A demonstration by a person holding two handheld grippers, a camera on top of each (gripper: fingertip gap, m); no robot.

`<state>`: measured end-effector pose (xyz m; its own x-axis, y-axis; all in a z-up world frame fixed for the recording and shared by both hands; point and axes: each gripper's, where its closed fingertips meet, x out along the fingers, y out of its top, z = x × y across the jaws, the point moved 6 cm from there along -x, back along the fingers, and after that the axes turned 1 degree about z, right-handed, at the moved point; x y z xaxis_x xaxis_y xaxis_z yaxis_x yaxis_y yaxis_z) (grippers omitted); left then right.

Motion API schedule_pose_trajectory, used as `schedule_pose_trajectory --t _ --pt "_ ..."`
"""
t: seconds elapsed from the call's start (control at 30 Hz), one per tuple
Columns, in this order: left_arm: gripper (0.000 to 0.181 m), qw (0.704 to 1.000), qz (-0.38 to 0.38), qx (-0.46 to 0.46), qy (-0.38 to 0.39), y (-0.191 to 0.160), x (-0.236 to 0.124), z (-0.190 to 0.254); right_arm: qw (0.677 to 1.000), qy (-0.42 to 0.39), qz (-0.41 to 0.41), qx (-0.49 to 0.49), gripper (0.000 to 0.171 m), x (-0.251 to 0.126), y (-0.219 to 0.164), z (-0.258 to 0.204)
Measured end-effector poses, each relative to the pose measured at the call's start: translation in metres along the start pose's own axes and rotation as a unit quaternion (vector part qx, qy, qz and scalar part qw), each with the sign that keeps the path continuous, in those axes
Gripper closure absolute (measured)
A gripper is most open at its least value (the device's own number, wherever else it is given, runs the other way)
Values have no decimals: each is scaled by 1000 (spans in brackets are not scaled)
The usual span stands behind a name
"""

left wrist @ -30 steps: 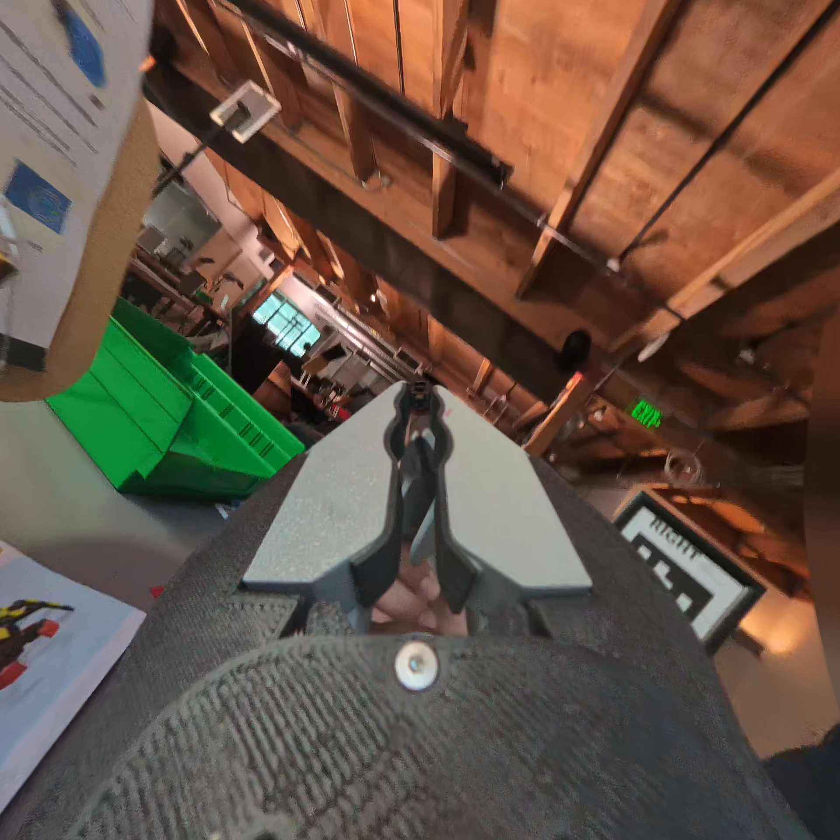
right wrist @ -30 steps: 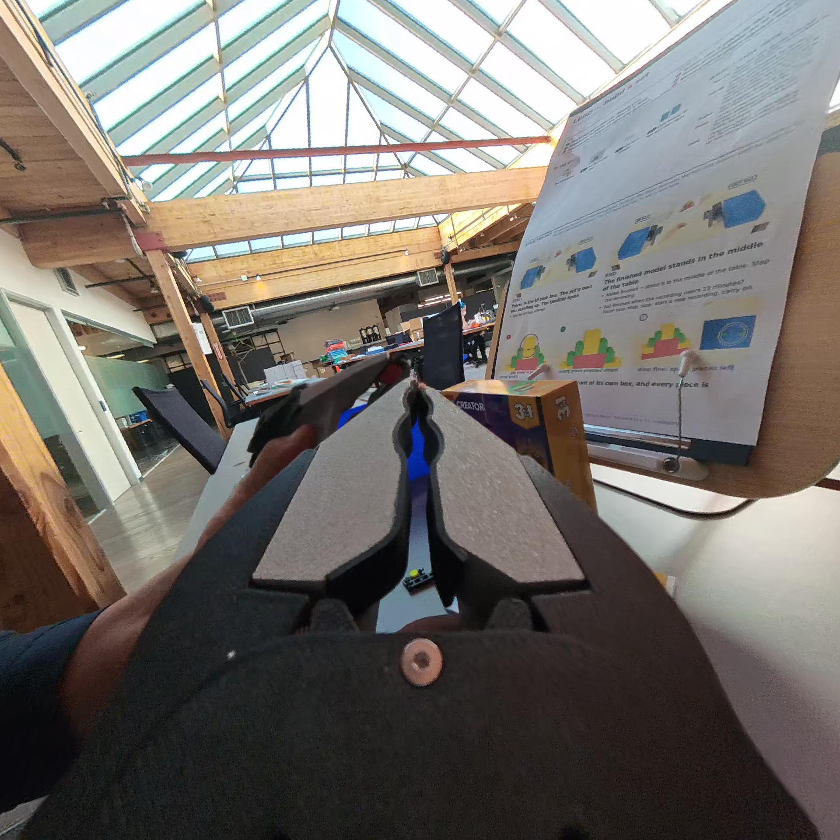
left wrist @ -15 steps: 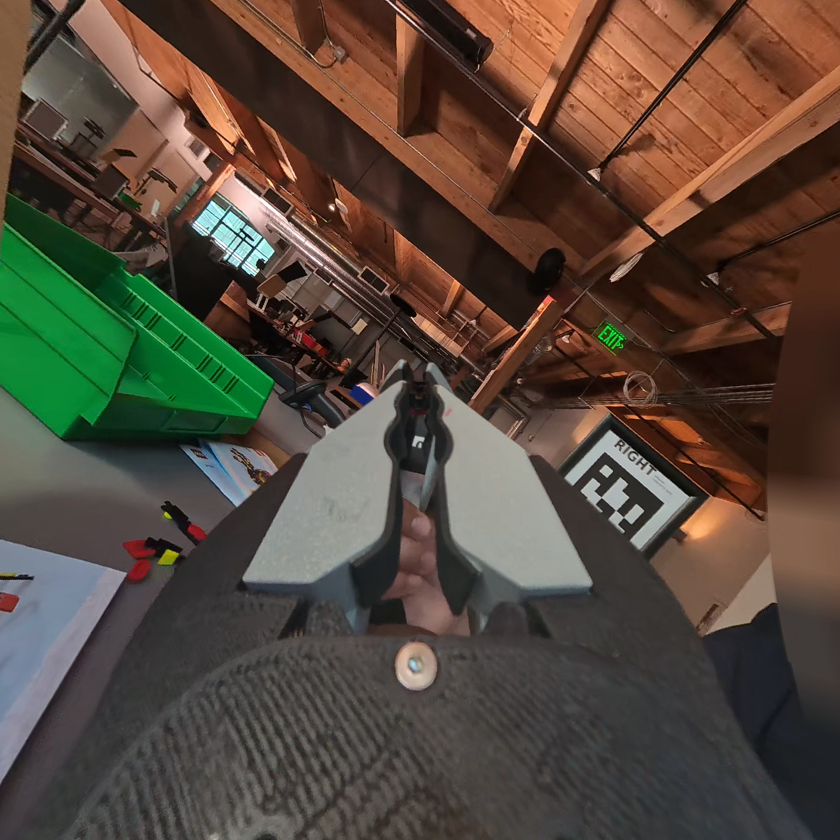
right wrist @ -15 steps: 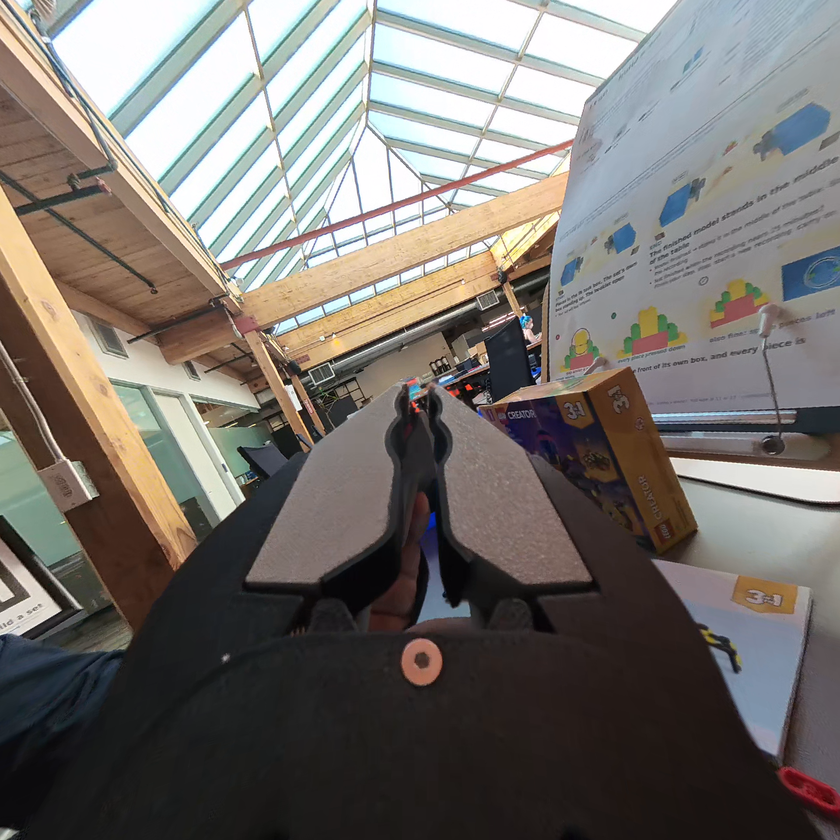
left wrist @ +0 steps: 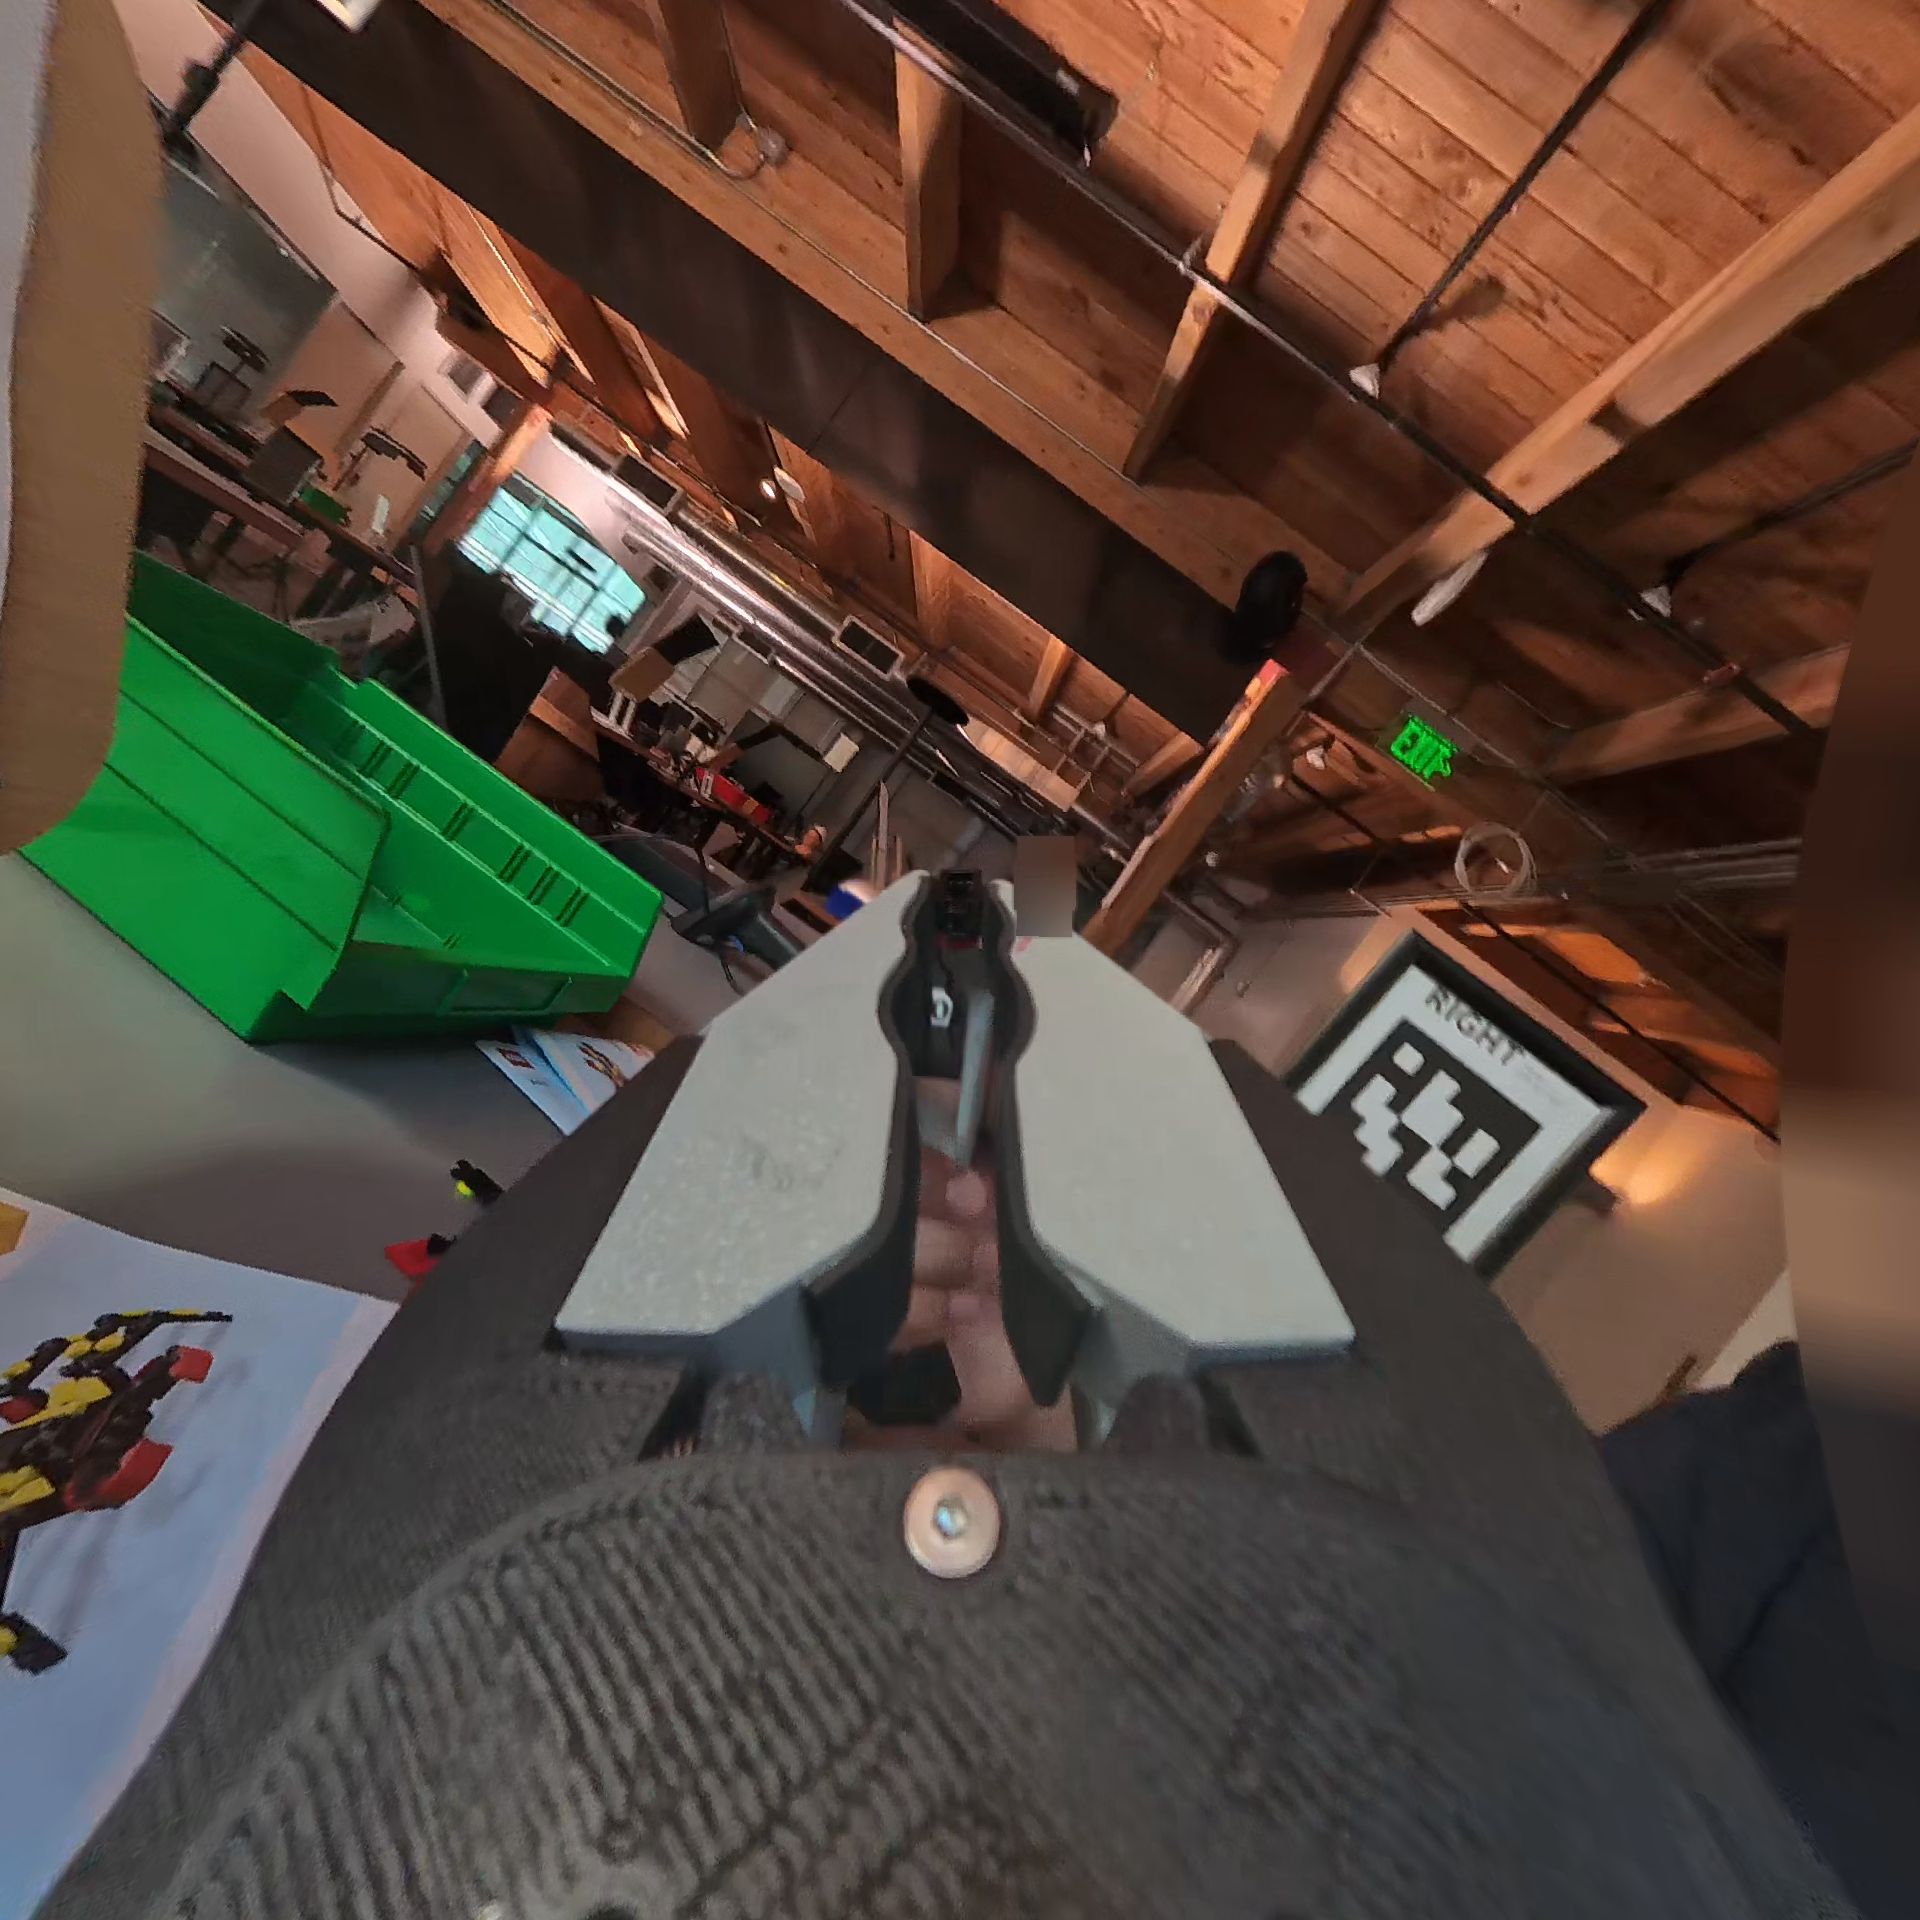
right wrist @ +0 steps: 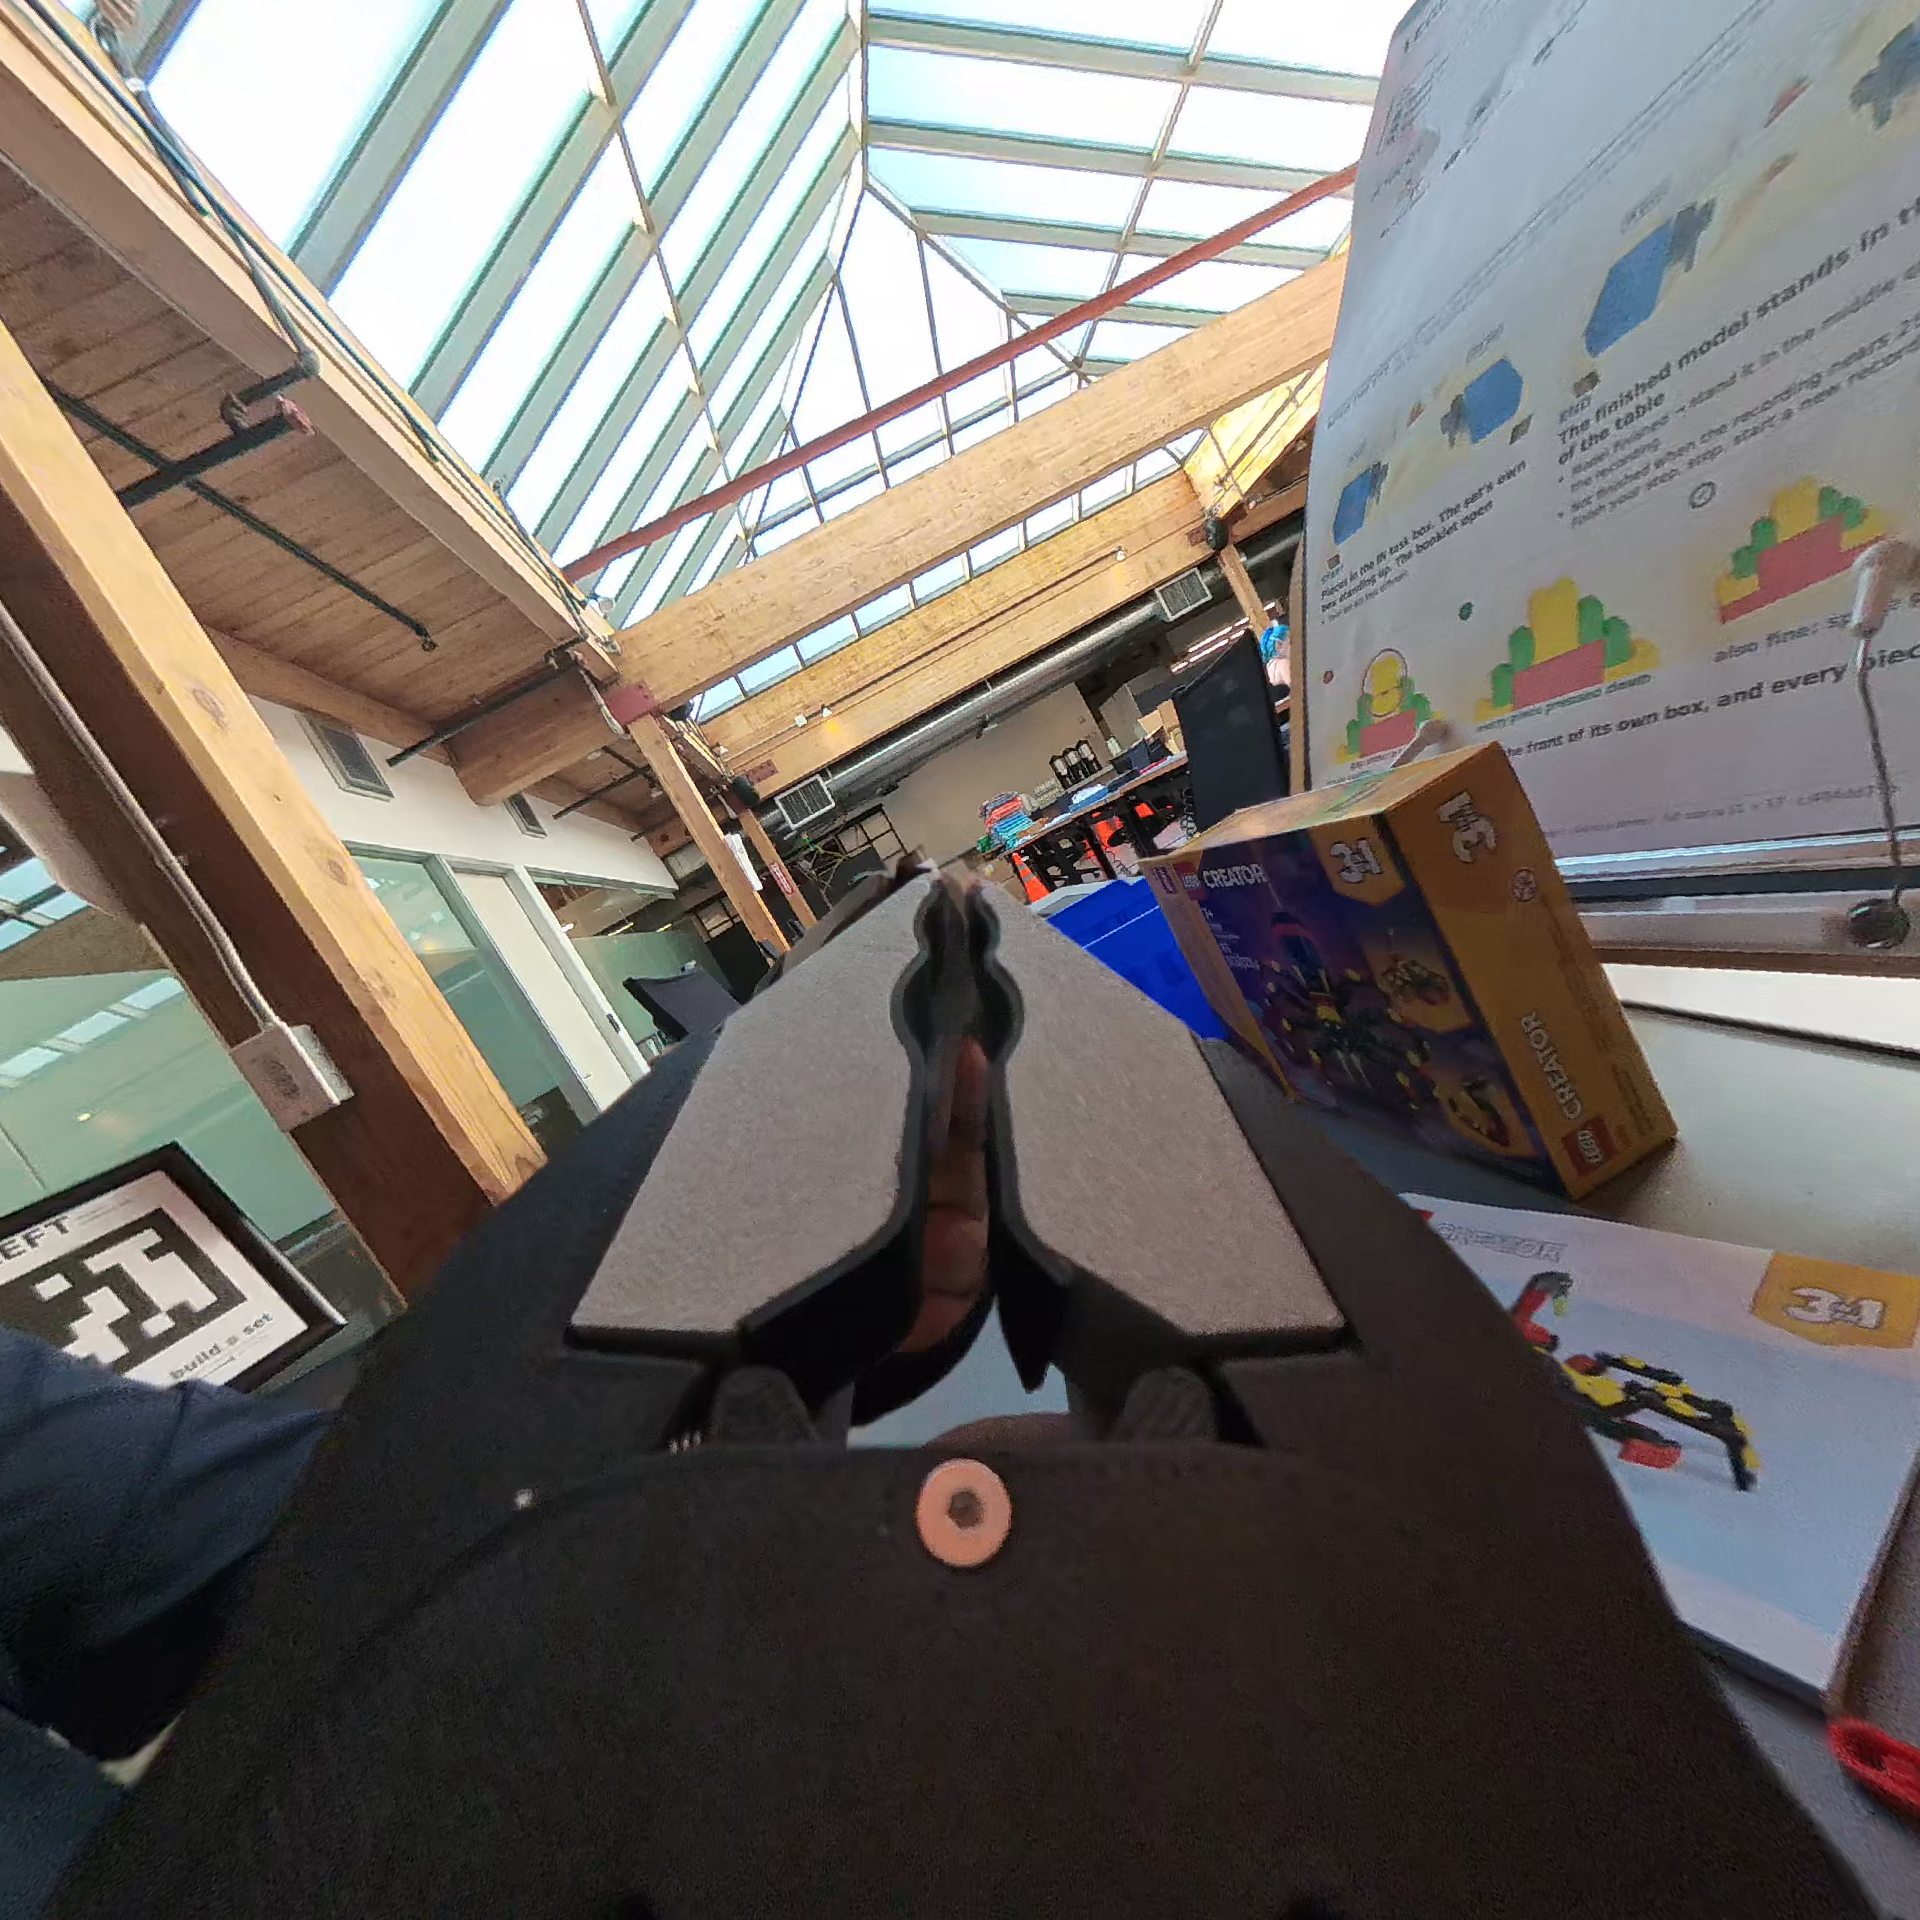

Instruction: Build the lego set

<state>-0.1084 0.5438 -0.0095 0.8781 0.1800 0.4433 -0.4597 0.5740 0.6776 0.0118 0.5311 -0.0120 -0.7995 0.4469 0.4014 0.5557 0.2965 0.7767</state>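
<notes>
Raised off the bench, the left claw (left wrist: 958,920) is clamped almost shut on a small black Lego piece with a red part under it (left wrist: 958,888), held at the very fingertips. The right claw (right wrist: 956,899) meets it tip to tip, jaws pressed together. Whether it grips anything of its own cannot be told, since only a pale speck shows at its tips.

A second ago the right claw's jaws stood slightly apart and the left claw came in from the side. Now the gap has closed and both views have swung to line up, which suggests a small sub-assembly is being pressed together in mid-air.

Below the left claw, the grey bench (left wrist: 156,1091) carries a few loose red and yellow Lego bits (left wrist: 416,1247) near its middle. An open pale-blue instruction booklet showing a black, yellow and red model (left wrist: 125,1455) lies at the near edge, and a bright green plastic bin (left wrist: 343,831) sits toward the far edge.

To the right claw's side stand the yellow-and-purple cardboard set box (right wrist: 1403,987) and a printed sheet on a wooden clipboard (right wrist: 1610,416). Judging by the scattered parts, the build is far from finished.
</notes>
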Motion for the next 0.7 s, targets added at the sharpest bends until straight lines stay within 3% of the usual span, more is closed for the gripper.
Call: schedule_pose_trajectory --t 0.2,0.5,0.7 --pt "176 972 -215 95 24 -17 -39 -14 984 49 -166 -47 171 -13 -7 -6" --pt "176 919 -369 140 20 -38 -63 -16 919 40 -365 -144 166 -9 -61 -15" --pt "176 891 -422 165 17 -55 -64 -14 884 34 -430 -182 165 -5 -89 -16"
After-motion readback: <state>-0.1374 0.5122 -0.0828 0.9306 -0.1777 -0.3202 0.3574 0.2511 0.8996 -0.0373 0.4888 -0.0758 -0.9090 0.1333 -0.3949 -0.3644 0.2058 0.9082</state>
